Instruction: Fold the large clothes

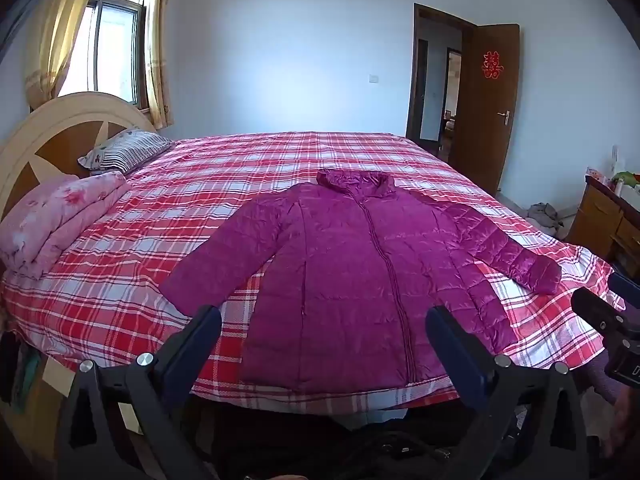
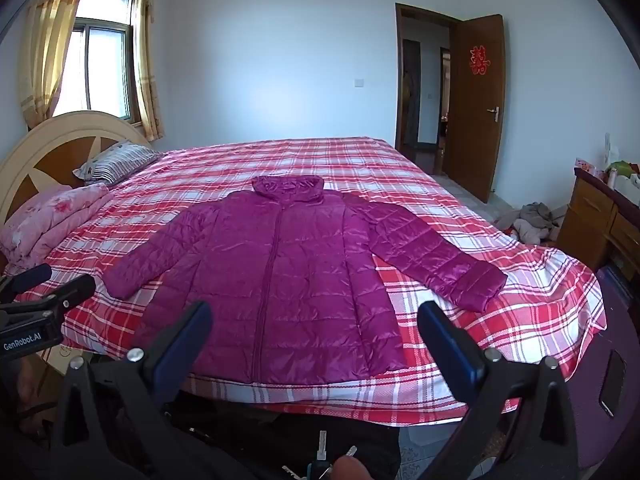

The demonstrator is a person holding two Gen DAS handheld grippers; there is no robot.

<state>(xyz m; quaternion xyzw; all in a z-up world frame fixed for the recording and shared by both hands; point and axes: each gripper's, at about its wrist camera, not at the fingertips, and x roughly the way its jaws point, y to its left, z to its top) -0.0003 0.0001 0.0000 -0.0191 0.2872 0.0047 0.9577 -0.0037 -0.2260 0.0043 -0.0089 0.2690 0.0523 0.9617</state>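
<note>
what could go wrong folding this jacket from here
1. The purple puffer jacket looks shiny and slick, so a sleeve may slip from the open left hand-held gripper or right hand-held gripper.
2. Its hem lies near the edge of the bed; tugging could drag it off.
3. The puffy padding may spring folds open.

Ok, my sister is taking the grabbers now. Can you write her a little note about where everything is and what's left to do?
Left gripper: jaws wide open, holding nothing, hovering near the jacket's bottom hem.
Right gripper: jaws wide open, holding nothing, also near the hem.
The purple puffer jacket lies flat on the plaid bed, front up, zipped, collar toward the far side, both sleeves spread out to the sides.
Done: the jacket is laid out. No fold has been made yet.
Left: probably bring each sleeve in over the body, then fold the body up into a neat stack.
</note>
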